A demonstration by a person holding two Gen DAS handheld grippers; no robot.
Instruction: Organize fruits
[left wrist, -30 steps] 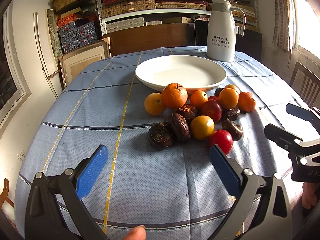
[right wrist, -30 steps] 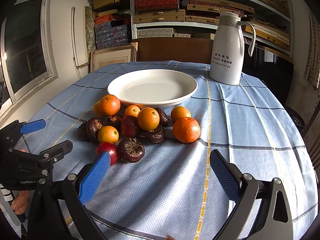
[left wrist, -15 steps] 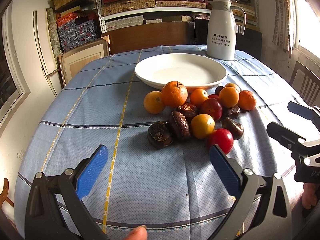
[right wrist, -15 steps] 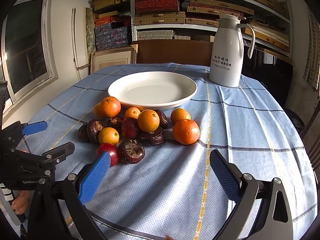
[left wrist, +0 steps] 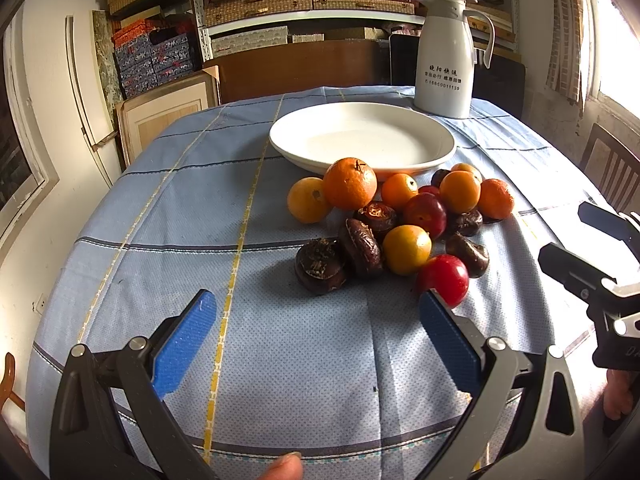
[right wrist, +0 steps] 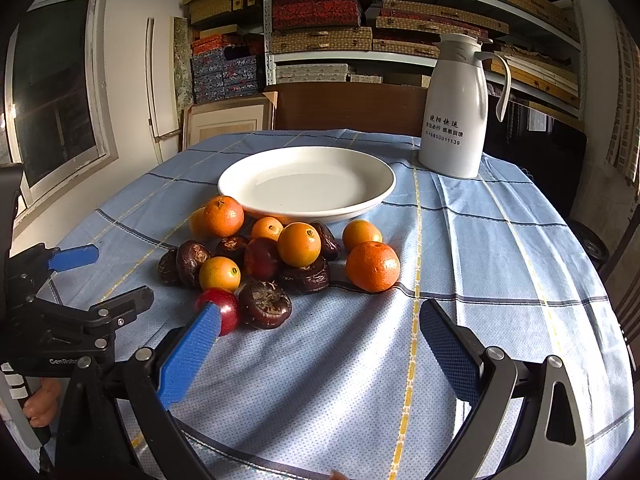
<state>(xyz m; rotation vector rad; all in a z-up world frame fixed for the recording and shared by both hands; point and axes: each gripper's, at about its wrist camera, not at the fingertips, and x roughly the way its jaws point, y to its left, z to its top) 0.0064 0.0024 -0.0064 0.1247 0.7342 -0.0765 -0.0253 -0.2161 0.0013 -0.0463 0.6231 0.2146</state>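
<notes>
A pile of fruit lies on the blue checked tablecloth in front of an empty white plate (left wrist: 362, 140) (right wrist: 306, 180). It holds several oranges, such as a large one (left wrist: 349, 183) (right wrist: 372, 266), dark brown water chestnuts (left wrist: 320, 266) (right wrist: 265, 304) and red plums (left wrist: 443, 280) (right wrist: 224, 308). My left gripper (left wrist: 316, 340) is open and empty, short of the pile. My right gripper (right wrist: 320, 344) is open and empty, just in front of the fruit. Each gripper shows at the other view's edge.
A white thermos jug (left wrist: 448, 56) (right wrist: 456, 108) stands behind the plate at the back right. Shelves with boxes line the wall behind. A wooden chair (left wrist: 612, 164) stands at the right of the round table.
Both grippers have moved a little closer to the fruit pile and lower. Both stay open and empty. The fruit has not moved.
</notes>
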